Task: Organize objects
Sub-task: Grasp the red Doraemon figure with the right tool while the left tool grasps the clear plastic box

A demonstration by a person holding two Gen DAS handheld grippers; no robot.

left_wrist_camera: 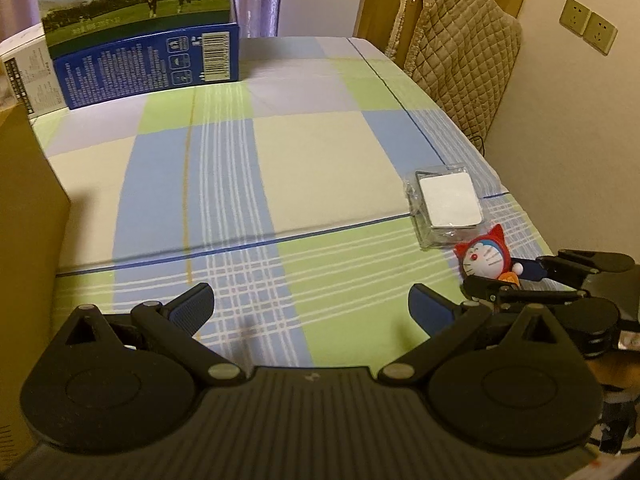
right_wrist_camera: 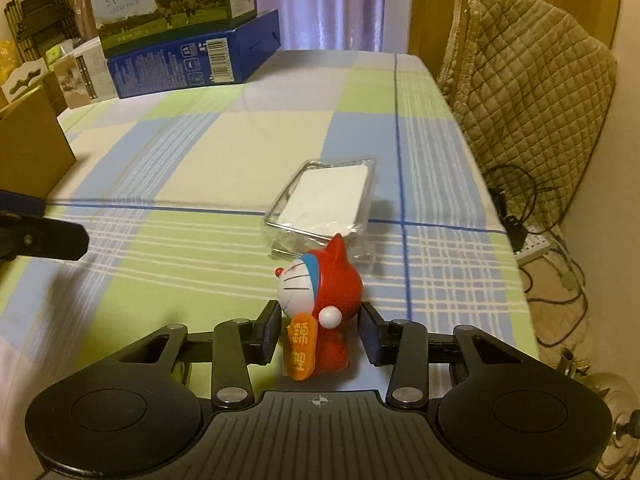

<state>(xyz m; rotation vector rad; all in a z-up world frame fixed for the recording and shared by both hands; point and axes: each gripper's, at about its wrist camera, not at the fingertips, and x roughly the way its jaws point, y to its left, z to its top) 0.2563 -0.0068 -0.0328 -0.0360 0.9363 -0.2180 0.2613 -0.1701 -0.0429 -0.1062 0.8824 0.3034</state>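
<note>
A red and white cat figurine holding an orange sign stands upright on the checked tablecloth, near the right front. My right gripper straddles it, one finger on each side of its body with narrow gaps showing, so it is open. Just behind the figurine lies a clear plastic box with a white card inside. In the left wrist view the figurine and the box sit far right, with the right gripper around the toy. My left gripper is wide open and holds nothing.
Stacked milk cartons and a small white box stand at the table's far left. A cardboard box borders the left edge. A chair with a quilted cover is on the right; cables and a power strip lie on the floor.
</note>
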